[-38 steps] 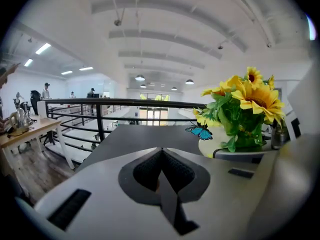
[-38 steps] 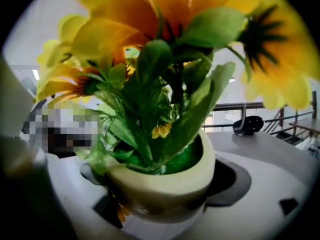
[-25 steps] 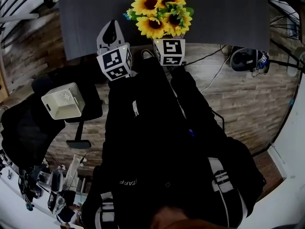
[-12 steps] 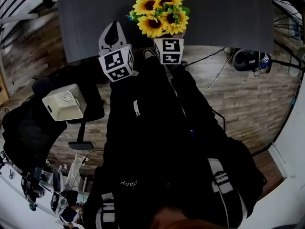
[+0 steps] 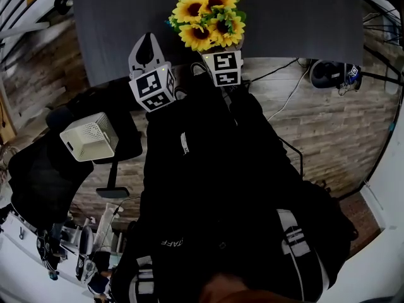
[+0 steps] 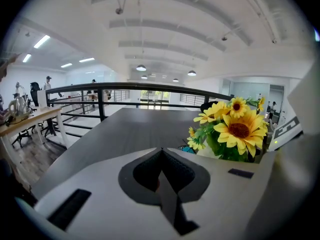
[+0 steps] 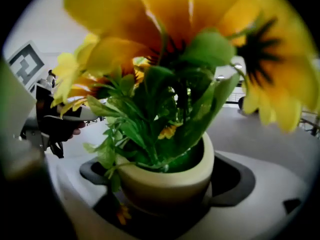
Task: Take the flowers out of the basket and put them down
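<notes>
Flowers (image 5: 205, 16) sit slightly further left over the table (image 5: 297, 17) than a second ago; both grippers have shifted with them. Right gripper (image 7: 165, 184) is clamped on the round cream pot (image 7: 162, 171), which has a smooth rolled lip, with dark pads (image 7: 235, 179) hugging both sides. Yellow petals, dark brown centres and glossy green leaves above. Can't tell if pot touches the matte grey top. Left gripper (image 6: 161, 151) is pinched closed on nothing, ribbed dark faces meeting at a point, just left of the flowers. Basket (image 5: 88, 136), a white perforated box, is on a black chair (image 5: 44, 169), well apart.
</notes>
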